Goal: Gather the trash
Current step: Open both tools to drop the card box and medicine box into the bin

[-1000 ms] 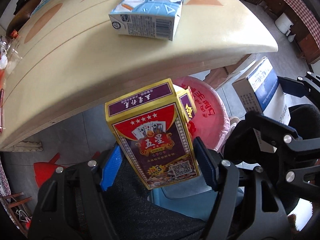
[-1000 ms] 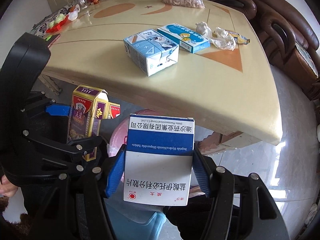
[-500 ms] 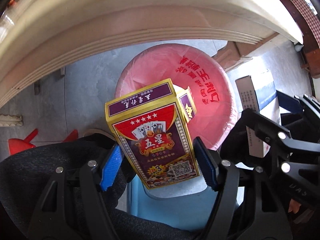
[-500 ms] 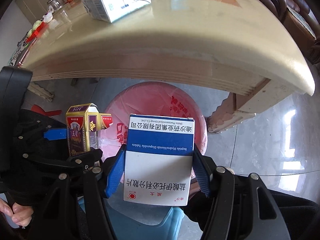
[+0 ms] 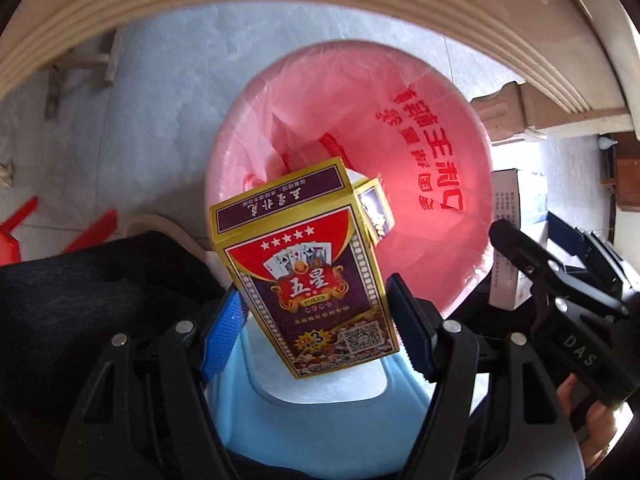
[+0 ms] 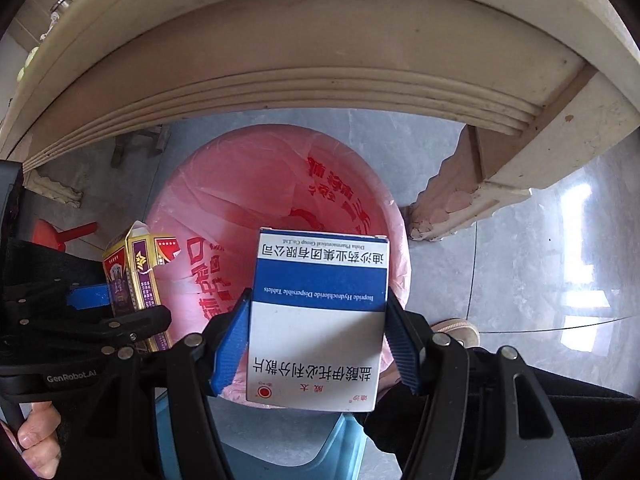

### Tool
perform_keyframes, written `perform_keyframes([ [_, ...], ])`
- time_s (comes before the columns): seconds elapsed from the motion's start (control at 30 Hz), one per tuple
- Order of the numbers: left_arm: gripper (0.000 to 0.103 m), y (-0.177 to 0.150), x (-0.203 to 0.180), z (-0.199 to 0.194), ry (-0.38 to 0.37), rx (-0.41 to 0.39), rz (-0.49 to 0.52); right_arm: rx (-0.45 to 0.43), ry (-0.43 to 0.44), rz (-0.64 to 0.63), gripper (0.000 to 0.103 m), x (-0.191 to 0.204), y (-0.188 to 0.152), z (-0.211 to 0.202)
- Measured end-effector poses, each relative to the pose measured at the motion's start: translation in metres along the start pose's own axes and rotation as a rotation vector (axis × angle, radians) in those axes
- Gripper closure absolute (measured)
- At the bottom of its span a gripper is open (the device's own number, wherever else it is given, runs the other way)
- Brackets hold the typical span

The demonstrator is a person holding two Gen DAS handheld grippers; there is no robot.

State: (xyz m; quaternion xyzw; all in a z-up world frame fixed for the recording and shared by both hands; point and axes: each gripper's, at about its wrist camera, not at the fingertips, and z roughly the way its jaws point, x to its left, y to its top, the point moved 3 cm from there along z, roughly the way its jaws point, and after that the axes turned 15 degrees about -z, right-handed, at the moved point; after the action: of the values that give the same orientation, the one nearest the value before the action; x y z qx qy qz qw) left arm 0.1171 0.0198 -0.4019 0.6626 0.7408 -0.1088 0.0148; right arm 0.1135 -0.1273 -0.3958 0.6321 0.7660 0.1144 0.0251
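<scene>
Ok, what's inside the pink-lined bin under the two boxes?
The bin shows only crumpled pink liner; no trash visible. The playing card box and the medicine box hide its near part.

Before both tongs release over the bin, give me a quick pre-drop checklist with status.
1. Left tongs gripping the playing-card box: ok, both blue pads press its sides.
2. Right tongs gripping the medicine box: ok, clamped on both sides.
3. Pink-lined bin open: ok, mouth wide and unobstructed.
4. Card box over the mouth: cannot tell, it overlaps the near rim and a blue stool lies below.
5. Medicine box over the mouth: cannot tell, its lower half hangs past the near rim.
6. Table edge clear of both tongs: ok, it stays beyond the bin.
</scene>
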Motion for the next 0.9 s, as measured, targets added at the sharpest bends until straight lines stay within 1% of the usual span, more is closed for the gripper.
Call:
perform_keyframes([
  [0.07, 0.035, 0.003, -0.003, 0.006, 0.03, -0.003, 0.01, 0.014, 0.005, 0.004, 0.042, -0.003, 0.0, 0.008],
  [0.17, 0.035, 0.006, -0.006, 0.017, 0.008, 0.038, -0.001, 0.028, 0.016, 0.006, 0.042, -0.005, 0.001, 0.017],
  [0.23, 0.035, 0.01, -0.008, 0.022, 0.013, 0.048, -0.001, 0.04, 0.018, 0.0, 0.042, -0.006, 0.002, 0.022],
  [0.37, 0.035, 0.014, -0.01, 0.036, -0.006, 0.093, -0.012, 0.056, 0.026, 0.004, 0.042, -0.008, 0.001, 0.029],
  [0.47, 0.035, 0.015, -0.011, 0.039, 0.0, 0.097, -0.008, 0.063, 0.039, 0.002, 0.042, -0.009, 0.001, 0.034],
  [0.63, 0.034, 0.018, -0.012, 0.038, -0.01, 0.1, -0.013, 0.068, 0.061, 0.001, 0.041, -0.01, 0.002, 0.04],
  [0.7, 0.031, 0.019, -0.011, 0.039, 0.003, 0.106, -0.014, 0.064, 0.068, 0.0, 0.041, -0.011, 0.003, 0.041],
  [0.73, 0.03, 0.02, -0.01, 0.04, 0.008, 0.098, -0.013, 0.067, 0.071, -0.003, 0.039, -0.01, 0.003, 0.041],
  [0.8, 0.028, 0.022, -0.008, 0.04, 0.016, 0.097, -0.023, 0.071, 0.075, -0.004, 0.028, -0.01, 0.004, 0.042],
  [0.87, 0.023, 0.025, -0.004, 0.039, 0.007, 0.098, -0.044, 0.067, 0.069, -0.001, 0.026, -0.01, 0.004, 0.042],
  [0.9, 0.022, 0.026, -0.002, 0.039, 0.004, 0.096, -0.054, 0.066, 0.069, -0.001, 0.025, -0.01, 0.005, 0.042],
])
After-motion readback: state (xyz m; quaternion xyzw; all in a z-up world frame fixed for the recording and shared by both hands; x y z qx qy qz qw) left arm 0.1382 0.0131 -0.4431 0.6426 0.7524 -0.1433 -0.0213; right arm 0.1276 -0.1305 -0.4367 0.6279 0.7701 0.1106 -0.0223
